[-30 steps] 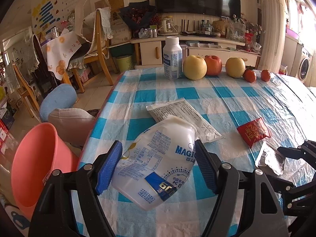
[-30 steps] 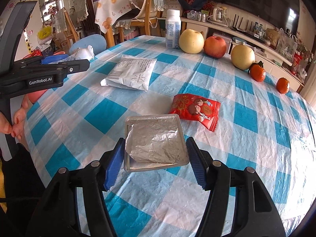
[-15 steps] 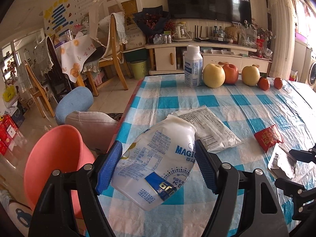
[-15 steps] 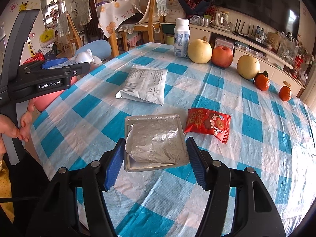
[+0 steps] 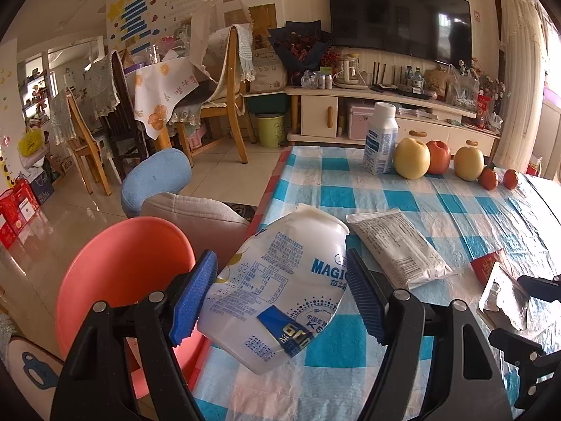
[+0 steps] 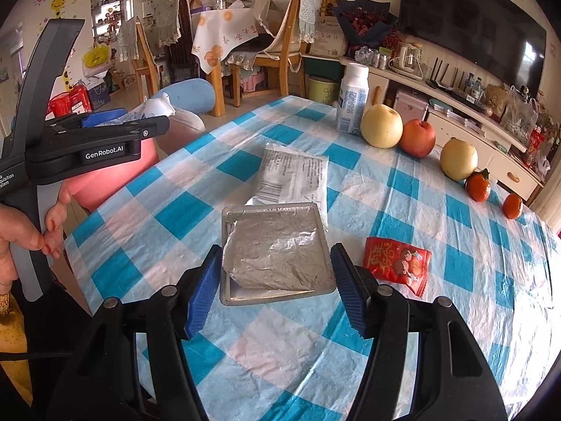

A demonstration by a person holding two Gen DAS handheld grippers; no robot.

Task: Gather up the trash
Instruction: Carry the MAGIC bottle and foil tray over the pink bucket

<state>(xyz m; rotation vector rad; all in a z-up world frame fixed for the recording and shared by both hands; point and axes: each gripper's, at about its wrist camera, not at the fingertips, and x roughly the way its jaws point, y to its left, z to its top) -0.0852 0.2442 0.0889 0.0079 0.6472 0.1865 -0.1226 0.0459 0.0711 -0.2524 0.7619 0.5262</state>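
A home living room: television (image 5: pixel 399 17), dining chairs (image 5: pixel 228 105), checked tablecloth (image 5: pixel 438 210).

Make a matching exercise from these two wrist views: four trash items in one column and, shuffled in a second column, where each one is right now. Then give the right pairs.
Things
1. crumpled white bottle
2. foil tray
3. red snack packet
4. white printed pouch

Places
A. flat on the checked tablecloth, just right of the right tongs
B. gripped in the left tongs, beside the pink bin
C. flat on the tablecloth, beyond the foil tray
D. gripped in the right tongs

Pairs: 1-B, 2-D, 3-A, 4-C
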